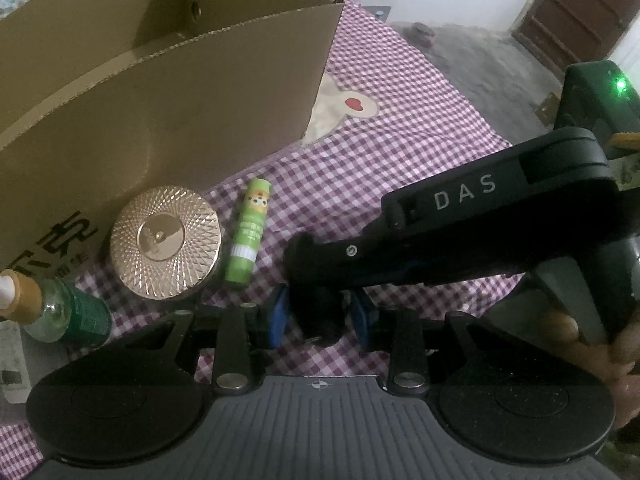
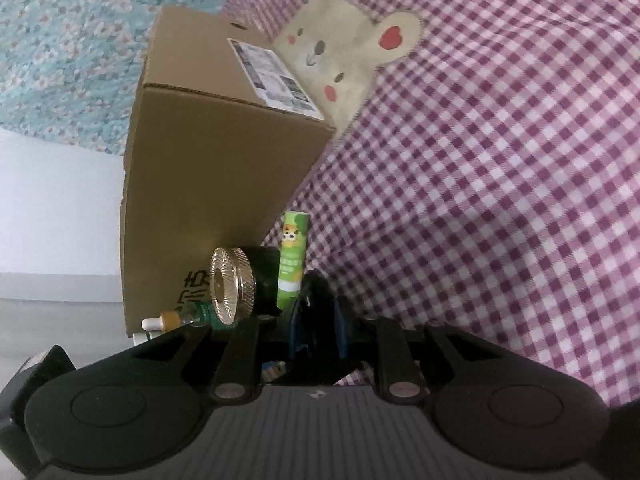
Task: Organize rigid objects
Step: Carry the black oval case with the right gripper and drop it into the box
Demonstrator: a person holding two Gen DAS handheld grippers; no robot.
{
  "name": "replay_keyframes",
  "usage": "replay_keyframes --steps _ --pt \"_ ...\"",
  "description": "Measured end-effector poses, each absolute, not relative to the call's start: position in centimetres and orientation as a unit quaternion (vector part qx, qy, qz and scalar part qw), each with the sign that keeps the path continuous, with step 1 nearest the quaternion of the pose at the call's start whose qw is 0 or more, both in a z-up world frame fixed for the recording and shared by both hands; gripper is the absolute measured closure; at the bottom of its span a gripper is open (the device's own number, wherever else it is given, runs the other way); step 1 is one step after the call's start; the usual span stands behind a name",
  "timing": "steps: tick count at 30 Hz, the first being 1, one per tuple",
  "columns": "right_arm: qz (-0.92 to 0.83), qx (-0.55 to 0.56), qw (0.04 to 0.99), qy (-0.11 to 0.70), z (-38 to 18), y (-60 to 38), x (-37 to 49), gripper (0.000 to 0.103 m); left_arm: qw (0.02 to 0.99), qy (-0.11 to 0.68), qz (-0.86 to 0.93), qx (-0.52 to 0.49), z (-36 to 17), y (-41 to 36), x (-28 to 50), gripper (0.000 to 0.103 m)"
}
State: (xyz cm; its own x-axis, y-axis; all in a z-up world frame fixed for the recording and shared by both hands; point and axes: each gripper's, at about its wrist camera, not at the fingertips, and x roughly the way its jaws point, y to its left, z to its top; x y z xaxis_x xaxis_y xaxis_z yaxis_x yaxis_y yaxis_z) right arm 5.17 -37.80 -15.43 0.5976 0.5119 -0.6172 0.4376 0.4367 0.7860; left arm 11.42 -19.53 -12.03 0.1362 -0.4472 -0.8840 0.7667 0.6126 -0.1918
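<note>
My left gripper (image 1: 322,320) points down at the checked cloth, its blue pads closed on a small black object (image 1: 320,322), too dark and blurred to name. My right gripper (image 2: 318,330) is shut on that same black object (image 2: 318,296). Its black housing (image 1: 480,212) reaches in from the right in the left wrist view. Just left of both lie a green tube (image 1: 248,230) (image 2: 294,264), a gold-lidded round jar (image 1: 165,242) (image 2: 232,284) and a green dropper bottle (image 1: 68,316) (image 2: 188,314). Behind them stands an open cardboard box (image 1: 180,92) (image 2: 216,152).
Everything lies on a purple checked cloth (image 2: 500,200) with a bear patch (image 2: 340,48). A hand (image 1: 624,344) holds the right gripper at the frame's edge. Bare floor (image 1: 480,56) and a wooden door (image 1: 576,8) lie beyond the bed edge. Floral fabric (image 2: 80,40) lies behind the box.
</note>
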Motion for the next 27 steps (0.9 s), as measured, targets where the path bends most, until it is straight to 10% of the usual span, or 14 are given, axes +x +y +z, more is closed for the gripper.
replay_keyframes --steps 27 --pt "0.158 0.392 0.844 0.330 3.4 -30.6 9.1 0.084 0.879 0.336 -0.333 0.067 3.5 -9.9 11.0 0.071"
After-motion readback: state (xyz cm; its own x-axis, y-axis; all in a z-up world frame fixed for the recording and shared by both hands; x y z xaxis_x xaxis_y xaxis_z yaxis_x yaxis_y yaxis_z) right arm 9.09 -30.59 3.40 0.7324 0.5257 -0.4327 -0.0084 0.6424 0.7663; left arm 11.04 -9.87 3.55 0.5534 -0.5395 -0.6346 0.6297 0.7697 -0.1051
